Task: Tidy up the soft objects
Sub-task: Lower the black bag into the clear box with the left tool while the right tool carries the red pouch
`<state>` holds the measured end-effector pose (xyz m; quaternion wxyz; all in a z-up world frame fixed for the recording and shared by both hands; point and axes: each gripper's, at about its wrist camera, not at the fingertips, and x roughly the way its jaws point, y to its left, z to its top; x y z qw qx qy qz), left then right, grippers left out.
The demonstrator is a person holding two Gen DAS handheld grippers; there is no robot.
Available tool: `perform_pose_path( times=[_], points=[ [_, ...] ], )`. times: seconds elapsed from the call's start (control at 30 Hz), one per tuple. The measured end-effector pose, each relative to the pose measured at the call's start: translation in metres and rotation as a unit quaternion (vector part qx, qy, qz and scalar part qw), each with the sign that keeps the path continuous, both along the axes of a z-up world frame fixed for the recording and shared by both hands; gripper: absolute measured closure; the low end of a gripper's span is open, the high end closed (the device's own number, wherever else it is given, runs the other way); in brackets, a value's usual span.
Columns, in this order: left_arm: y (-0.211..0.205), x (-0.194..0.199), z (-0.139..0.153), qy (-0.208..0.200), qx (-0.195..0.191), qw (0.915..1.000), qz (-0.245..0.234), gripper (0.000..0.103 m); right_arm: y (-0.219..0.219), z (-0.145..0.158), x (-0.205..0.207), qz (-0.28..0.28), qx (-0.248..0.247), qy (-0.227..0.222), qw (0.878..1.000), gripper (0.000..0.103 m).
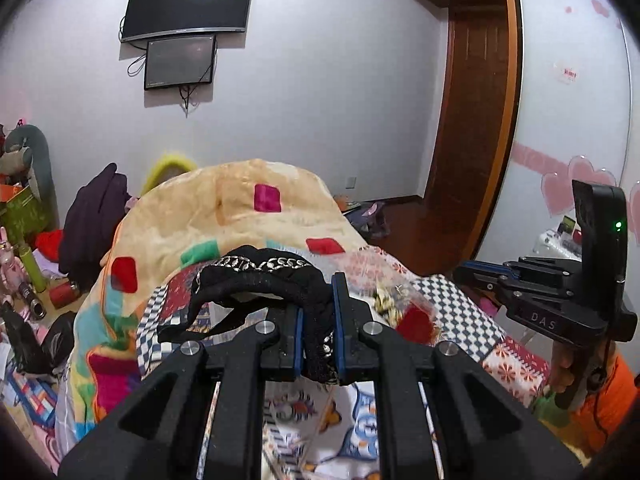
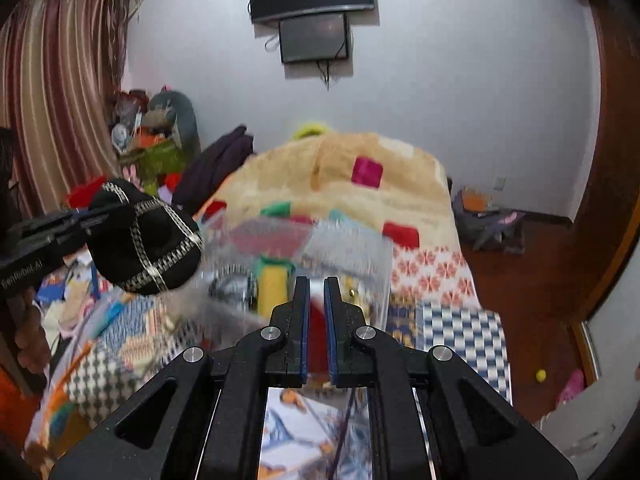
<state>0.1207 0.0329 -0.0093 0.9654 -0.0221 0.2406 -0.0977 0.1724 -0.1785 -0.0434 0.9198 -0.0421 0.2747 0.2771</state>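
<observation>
My left gripper (image 1: 318, 312) is shut on a black knitted hat (image 1: 260, 284) with silver chain trim and holds it above the bed; the hat (image 2: 148, 236) also shows at the left of the right wrist view, hanging from the left gripper (image 2: 86, 220). My right gripper (image 2: 316, 300) is shut on the edge of a clear plastic bag (image 2: 304, 248) that holds red, yellow and patterned soft items. The same bag (image 1: 396, 300) shows in the left wrist view, just right of my left fingers, with the right gripper (image 1: 464, 272) at its right.
A patchwork quilt (image 2: 460, 320) covers the bed, with a beige fleece blanket (image 1: 224, 208) piled at the far end. Clutter, a dark garment (image 1: 92, 220) and plush toys (image 2: 168, 120) lie at the left. Wooden floor and a door (image 1: 476, 100) are at the right.
</observation>
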Motion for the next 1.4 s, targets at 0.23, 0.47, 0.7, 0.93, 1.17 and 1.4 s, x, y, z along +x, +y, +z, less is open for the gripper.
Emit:
perform_pose_path(
  times=[0.23, 0.47, 0.7, 0.93, 1.17, 1.4],
  points=[
    [0.001, 0.038, -0.016, 0.022, -0.009, 0.9997, -0.009, 0.092, 0.016, -0.006, 0.019, 0.013, -0.008, 0.005, 1.000, 0.096],
    [0.008, 0.070, -0.058, 0.076, -0.037, 0.9963, -0.013, 0.092, -0.001, -0.057, 0.021, 0.002, -0.064, 0.074, 0.995, 0.055],
    [0.006, 0.080, -0.084, 0.121, -0.038, 0.9919, -0.006, 0.092, -0.017, -0.091, 0.037, -0.009, -0.054, 0.135, 0.989, 0.043],
    [0.007, 0.077, -0.087, 0.140, -0.029, 0.9897, -0.001, 0.083, -0.004, -0.106, 0.039, 0.010, -0.063, 0.159, 0.985, 0.050],
    [0.011, 0.070, -0.084, 0.147, -0.035, 0.9886, 0.004, 0.067, 0.000, -0.100, 0.024, 0.027, -0.067, 0.142, 0.987, 0.080],
    [0.013, 0.057, -0.076, 0.138, -0.029, 0.9900, 0.002, 0.047, 0.008, -0.067, -0.003, 0.062, -0.053, 0.092, 0.992, 0.084]
  ],
)
